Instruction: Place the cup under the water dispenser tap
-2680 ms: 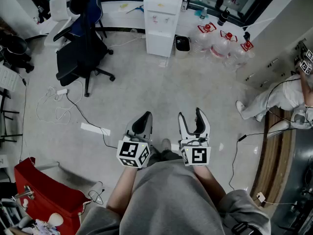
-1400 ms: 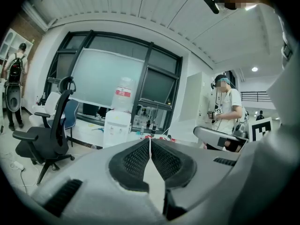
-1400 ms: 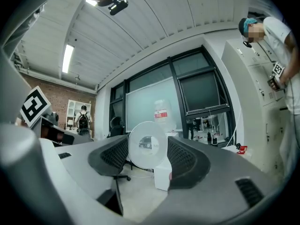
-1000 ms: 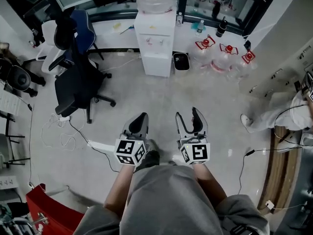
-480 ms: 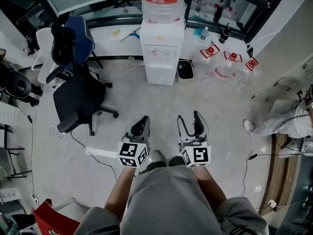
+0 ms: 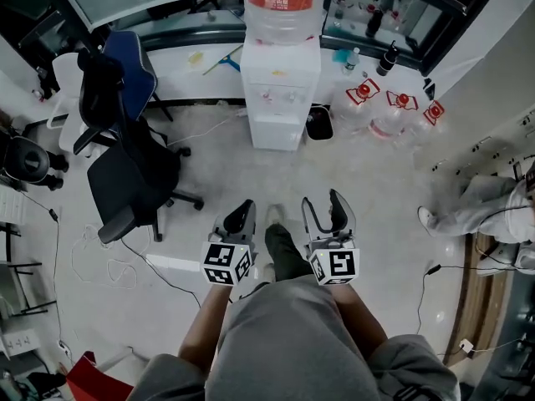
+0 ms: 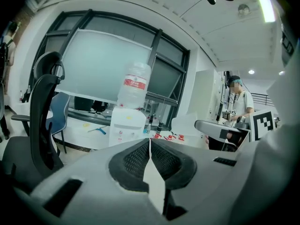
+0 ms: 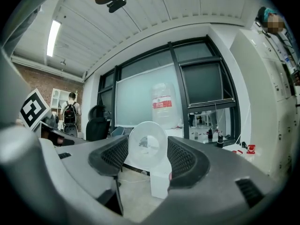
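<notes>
The dispenser point(image 6: 280, 98) stands well ahead of both grippers. Two chairs point(image 6: 134, 174) stand left of it and red-capped jugs point(image 6: 389, 111) right of it. Its bottle point(image 6: 284, 7) is cut off at the top, and the print on the bottle's red label is too small to read. The left gripper point(image 6: 244, 207) is clenched on nothing. The right gripper point(image 6: 323, 203) grasps the clear cup point(image 8: 147, 146), which is hard to make out in the head view and well apart from the dispenser.
</notes>
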`<action>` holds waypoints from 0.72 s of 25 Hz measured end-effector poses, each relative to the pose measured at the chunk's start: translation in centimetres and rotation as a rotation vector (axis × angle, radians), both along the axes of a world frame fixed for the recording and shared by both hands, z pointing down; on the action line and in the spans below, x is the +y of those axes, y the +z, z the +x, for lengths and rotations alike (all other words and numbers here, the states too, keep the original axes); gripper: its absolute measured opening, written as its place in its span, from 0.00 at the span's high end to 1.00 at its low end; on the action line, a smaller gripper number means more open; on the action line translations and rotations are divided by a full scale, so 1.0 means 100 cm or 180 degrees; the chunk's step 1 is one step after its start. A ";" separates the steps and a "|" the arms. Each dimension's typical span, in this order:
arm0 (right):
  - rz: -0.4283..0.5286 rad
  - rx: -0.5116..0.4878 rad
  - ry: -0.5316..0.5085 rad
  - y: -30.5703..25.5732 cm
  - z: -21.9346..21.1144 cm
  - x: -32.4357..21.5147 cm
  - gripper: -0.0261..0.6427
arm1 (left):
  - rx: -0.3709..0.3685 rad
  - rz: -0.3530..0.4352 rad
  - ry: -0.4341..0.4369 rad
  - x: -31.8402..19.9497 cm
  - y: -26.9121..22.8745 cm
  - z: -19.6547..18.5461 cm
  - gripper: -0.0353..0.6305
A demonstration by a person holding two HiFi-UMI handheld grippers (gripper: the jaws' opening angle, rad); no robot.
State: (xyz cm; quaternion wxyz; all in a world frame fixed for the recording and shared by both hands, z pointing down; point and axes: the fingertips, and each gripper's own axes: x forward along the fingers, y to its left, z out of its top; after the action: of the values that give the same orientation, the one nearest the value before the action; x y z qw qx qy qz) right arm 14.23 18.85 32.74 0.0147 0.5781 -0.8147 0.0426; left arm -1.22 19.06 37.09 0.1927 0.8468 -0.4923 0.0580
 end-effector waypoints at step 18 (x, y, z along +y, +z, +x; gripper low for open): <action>-0.0358 0.0047 -0.0199 0.037 -0.035 -0.195 0.58 | -0.0104 -0.0267 -0.0003 -0.193 0.022 -0.018 0.93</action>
State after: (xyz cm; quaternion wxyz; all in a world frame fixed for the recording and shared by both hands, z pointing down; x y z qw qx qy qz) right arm 10.73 -0.70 36.46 0.0545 0.5510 -0.8285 0.0836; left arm -3.01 -0.22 39.28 0.2200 0.8367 -0.4929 0.0923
